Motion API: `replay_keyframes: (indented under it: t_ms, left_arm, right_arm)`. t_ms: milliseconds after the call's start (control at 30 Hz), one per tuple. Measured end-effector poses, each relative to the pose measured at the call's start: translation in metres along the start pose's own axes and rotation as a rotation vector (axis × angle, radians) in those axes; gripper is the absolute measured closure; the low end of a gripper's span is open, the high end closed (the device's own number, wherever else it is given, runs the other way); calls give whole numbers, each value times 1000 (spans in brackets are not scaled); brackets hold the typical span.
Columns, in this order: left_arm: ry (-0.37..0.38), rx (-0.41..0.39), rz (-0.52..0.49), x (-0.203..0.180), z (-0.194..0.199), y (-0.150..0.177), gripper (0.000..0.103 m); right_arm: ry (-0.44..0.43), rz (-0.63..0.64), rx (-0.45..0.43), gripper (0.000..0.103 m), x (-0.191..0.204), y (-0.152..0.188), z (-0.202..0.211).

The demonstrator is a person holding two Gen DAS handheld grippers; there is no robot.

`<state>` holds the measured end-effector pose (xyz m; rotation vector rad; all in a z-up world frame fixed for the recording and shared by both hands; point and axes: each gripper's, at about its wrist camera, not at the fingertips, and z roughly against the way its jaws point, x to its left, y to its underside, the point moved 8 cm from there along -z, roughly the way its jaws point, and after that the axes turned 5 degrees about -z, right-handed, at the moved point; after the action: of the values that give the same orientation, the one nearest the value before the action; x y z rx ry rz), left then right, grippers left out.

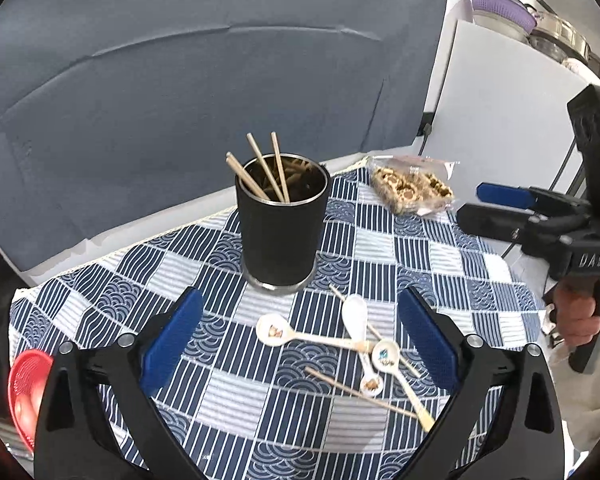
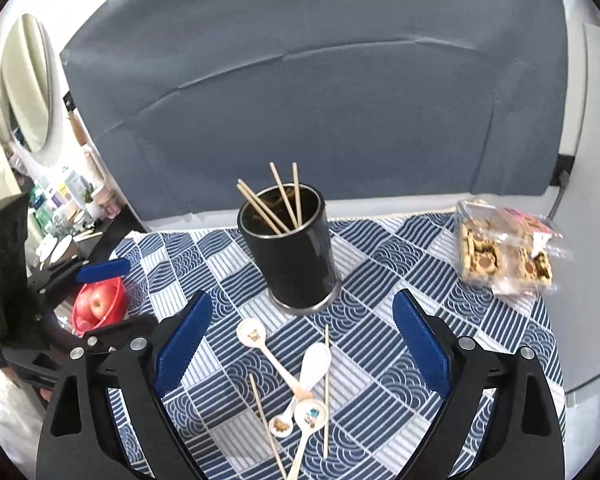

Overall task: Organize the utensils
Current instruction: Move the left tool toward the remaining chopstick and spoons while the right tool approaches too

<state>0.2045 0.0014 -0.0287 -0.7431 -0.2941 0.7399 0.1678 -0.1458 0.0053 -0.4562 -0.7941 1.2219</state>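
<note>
A black metal-rimmed cup (image 1: 280,232) (image 2: 296,256) stands on the checked cloth with several wooden chopsticks upright in it. In front of it lie several white ceramic spoons (image 1: 274,330) (image 2: 252,332), some overlapping, and two loose chopsticks (image 1: 356,392) (image 2: 266,420). My left gripper (image 1: 300,304) hangs open above the spoons, nothing between its blue pads. My right gripper (image 2: 302,302) is open too, also empty, over the same pile. Each shows in the other's view: the right gripper (image 1: 468,204) at the right edge, the left gripper (image 2: 140,294) at the left edge.
A clear bag of cookies (image 1: 412,190) (image 2: 504,256) lies at the cloth's far right. A red basket (image 2: 98,304) (image 1: 26,388) with an apple sits off the left edge. A grey backdrop stands behind the table. A hand (image 1: 578,320) grips the right tool's handle.
</note>
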Motion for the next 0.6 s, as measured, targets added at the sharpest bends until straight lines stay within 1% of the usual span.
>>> replay_keyframes:
  t_ms: [167,300,367,433,467,567,600]
  left_arm:
    - [-45,18,-12,0,6,13,6]
    - [-77,27,6,3,12,16,6]
    - [-97,36,6,3,14,17,6]
    - [-134,45,12,5,16,19,6]
    - [-150,52,23,6,16,21,6]
    - [-146,74,91,8,16,28,6]
    - [-155,81,111,9,15,30,6]
  right_arm:
    - [-1,11,17,15,-1,8,3]
    - [-11,48,35,15,2,9,3]
    - [-29,65,48,15,3,8,3]
    - [-49,75,70,15,3,7,1]
    - [-50,81,78,15,3,6,1]
    - [-53,111,104,15,1,4,-1]
    - [-57,117,110,15,0,4,-1]
